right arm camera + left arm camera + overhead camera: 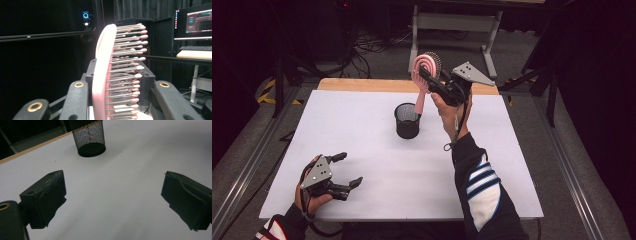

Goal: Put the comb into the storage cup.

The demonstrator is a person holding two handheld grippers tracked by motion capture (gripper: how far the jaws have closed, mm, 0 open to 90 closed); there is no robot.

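Note:
A pink hairbrush (427, 63) with dark bristles is held up in the air, head on top. Its handle hangs down just behind the rim of a black mesh cup (407, 120) that stands on the white table (362, 130). My right gripper (425, 74) is shut on the brush head. In the right gripper view the brush (103, 75) stands on edge between the jaws, with its bristles pointing right. My left gripper (351, 169) rests low at the table's front left, open with nothing in it. The left gripper view has the mesh cup (88, 137) far ahead of its spread jaws.
A wooden strip (362, 84) runs along the table's far edge. Behind it stand a grey metal frame (457, 22) and floor cables (372, 46). A lit monitor (195, 21) is in the dark room ahead of the right gripper. Metal rails flank the table.

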